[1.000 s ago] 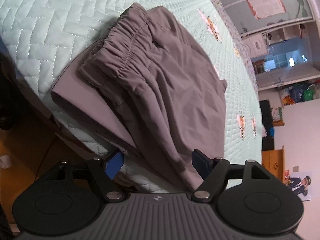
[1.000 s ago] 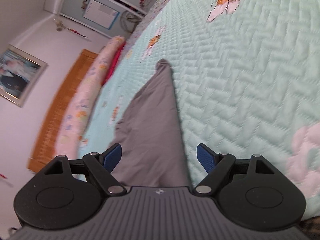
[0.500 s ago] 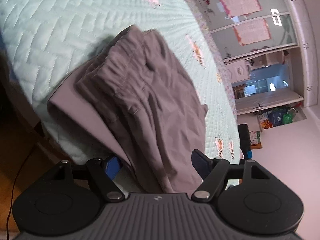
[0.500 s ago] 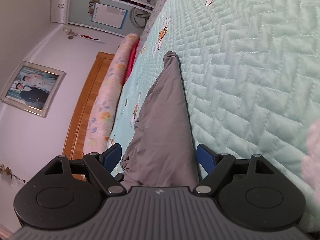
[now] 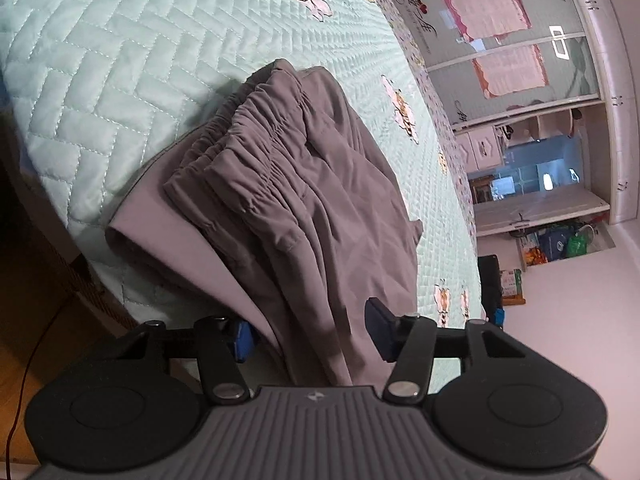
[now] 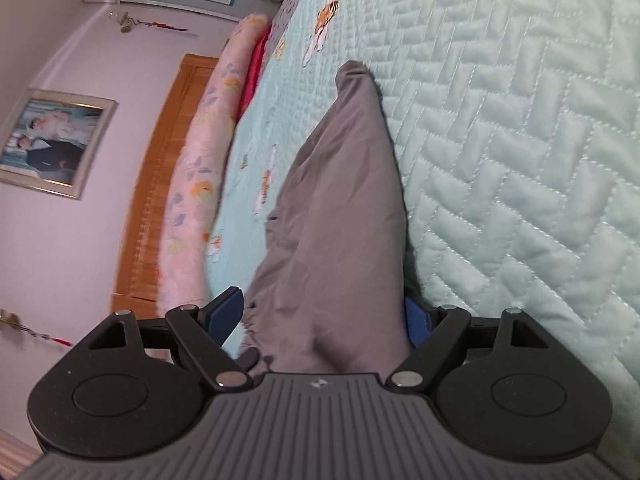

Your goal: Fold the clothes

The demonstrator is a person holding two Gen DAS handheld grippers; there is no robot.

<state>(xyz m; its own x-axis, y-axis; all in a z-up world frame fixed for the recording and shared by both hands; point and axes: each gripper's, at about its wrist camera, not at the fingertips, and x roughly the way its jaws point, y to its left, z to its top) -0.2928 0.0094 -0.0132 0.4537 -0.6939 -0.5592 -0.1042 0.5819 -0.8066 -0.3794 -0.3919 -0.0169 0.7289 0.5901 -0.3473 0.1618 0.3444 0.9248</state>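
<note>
Grey trousers lying on a quilted bed, fabric passing between both grippers

Nearest, the left gripper (image 5: pixel 310 334) and right gripper (image 6: pixel 324 314) each stand spread wide with cloth running loosely between the blue pads, not clamped; beyond, the trousers (image 5: pixel 304 200) lie folded at the bedspread (image 5: pixel 132 52) edge, waistband (image 5: pixel 240 136) gathered; farther off, a long pillow (image 6: pixel 200 184) and wooden headboard (image 6: pixel 156 184)

We see a mint quilted bedspread (image 5: pixel 120 60) with bee prints, a long floral pillow (image 6: pixel 200 168) against a wooden headboard (image 6: pixel 160 184), a framed photo (image 6: pixel 52 144) on the wall, and glass-fronted wardrobe doors (image 5: pixel 500 40).
</note>
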